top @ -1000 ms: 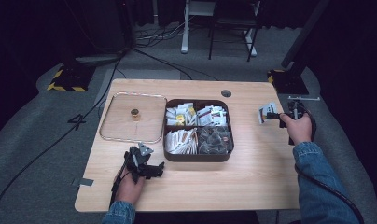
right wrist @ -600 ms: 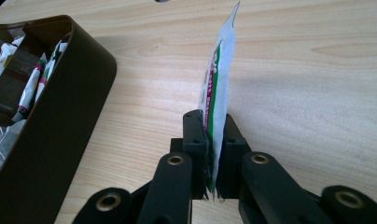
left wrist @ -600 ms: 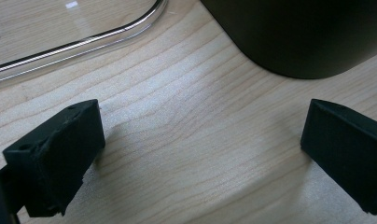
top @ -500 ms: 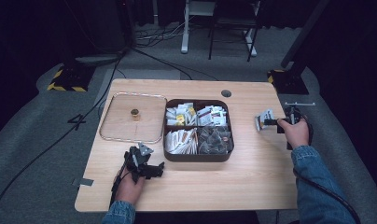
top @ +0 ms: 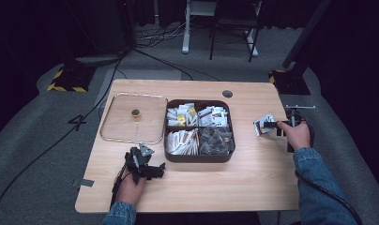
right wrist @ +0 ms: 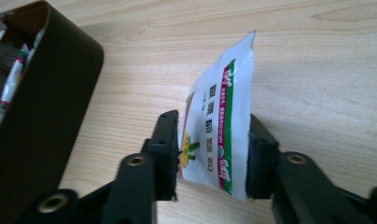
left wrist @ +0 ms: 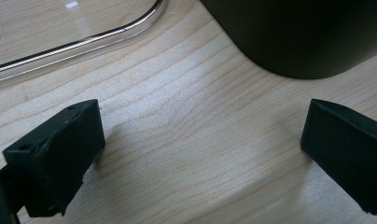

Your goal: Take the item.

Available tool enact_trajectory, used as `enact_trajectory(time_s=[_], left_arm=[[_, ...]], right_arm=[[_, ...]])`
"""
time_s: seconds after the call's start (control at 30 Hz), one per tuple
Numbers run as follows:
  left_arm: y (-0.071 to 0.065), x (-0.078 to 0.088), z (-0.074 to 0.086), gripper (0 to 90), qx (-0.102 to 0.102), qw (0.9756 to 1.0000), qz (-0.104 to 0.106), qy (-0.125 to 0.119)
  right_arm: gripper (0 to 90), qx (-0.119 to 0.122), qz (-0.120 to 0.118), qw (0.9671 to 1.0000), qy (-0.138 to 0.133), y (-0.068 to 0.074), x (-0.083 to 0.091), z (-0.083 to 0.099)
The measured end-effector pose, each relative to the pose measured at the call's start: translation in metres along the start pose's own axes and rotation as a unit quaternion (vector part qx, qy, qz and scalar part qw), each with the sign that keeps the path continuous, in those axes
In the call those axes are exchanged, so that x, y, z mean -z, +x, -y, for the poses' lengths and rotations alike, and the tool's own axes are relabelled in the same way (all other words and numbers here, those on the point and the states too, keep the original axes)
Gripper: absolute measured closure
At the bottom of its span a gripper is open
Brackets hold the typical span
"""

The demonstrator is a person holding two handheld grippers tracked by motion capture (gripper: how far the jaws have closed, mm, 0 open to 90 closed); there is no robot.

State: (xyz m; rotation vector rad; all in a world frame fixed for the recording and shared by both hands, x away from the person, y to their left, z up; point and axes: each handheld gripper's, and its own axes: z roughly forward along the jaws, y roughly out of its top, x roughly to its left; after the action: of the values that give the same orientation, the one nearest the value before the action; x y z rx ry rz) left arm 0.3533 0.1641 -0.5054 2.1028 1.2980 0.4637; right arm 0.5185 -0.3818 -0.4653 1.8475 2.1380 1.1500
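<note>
Right gripper (right wrist: 210, 154) jaws just opened, sachet (right wrist: 219, 130) standing loosely between them, left gripper (left wrist: 200, 154) jaws wide open over table (left wrist: 186, 140), nothing held.

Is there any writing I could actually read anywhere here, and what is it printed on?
White sachet with red and green stripes, between the right gripper jaws: a column of printed characters and small logos, too blurred to read.
Packets in the dark brown compartment box: print too small to read.
</note>
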Motion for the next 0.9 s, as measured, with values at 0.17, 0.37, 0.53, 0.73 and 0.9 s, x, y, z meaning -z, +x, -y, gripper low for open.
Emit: enact_trajectory(time_s=[0.17,0.37,0.53,0.73,0.9], left_arm=[[0.000,0.000,0.000,0.0,0.000,1.0000,0.000,0.000],[0.000,0.000,0.000,0.0,0.000,1.0000,0.000,0.000],[0.000,0.000,0.000,0.0,0.000,1.0000,0.000,0.000],[0.000,0.000,0.000,0.0,0.000,1.0000,0.000,0.000],[0.000,0.000,0.000,0.0,0.000,1.0000,0.000,0.000]], right_arm=[[48.8,0.019,0.017,0.9995,-0.020,-0.001,0.001,0.002],[45.2,0.039,0.060,0.9965,-0.044,-0.003,0.010,0.000],[45.2,0.039,0.069,0.9954,-0.055,-0.003,0.016,-0.002],[45.2,0.051,0.047,0.9953,-0.068,0.006,0.026,-0.003],[45.3,0.064,0.021,0.9944,-0.082,0.019,0.040,0.000]])
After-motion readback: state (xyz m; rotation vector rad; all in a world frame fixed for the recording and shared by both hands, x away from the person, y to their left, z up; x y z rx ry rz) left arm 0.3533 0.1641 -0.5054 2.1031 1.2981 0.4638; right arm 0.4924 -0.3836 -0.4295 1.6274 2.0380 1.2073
